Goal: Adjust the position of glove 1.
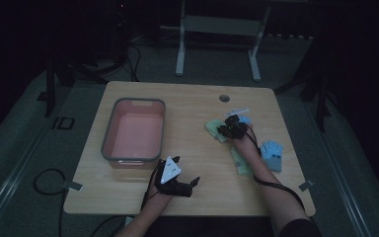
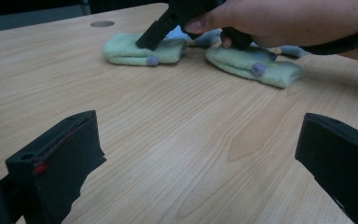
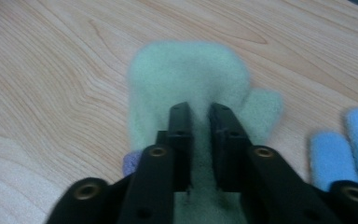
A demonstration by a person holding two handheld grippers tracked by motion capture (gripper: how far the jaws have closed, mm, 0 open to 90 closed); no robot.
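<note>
Pinching a fold of the green mitten (image 3: 186,79) between nearly closed jaws, the right gripper (image 3: 199,114) presses down on it, probably to lift it. A blue glove (image 3: 349,144) lies just to its right; a second green mitten (image 2: 254,65) lies behind. The left gripper (image 2: 200,154) waits wide open over bare table (image 1: 202,168), beside the pink bin (image 1: 133,131).

We seem to be in a lab or recording room set up for filming handwork, though the dimness beyond the table leaves much of it hard to read. A plain wooden table (image 1: 187,143) with a cable port (image 1: 224,98) stands alone on grey carpet (image 1: 24,143), with loose cables (image 1: 47,180) trailing on the floor. Behind it we see a white metal stand (image 1: 217,44) against dark surroundings.
</note>
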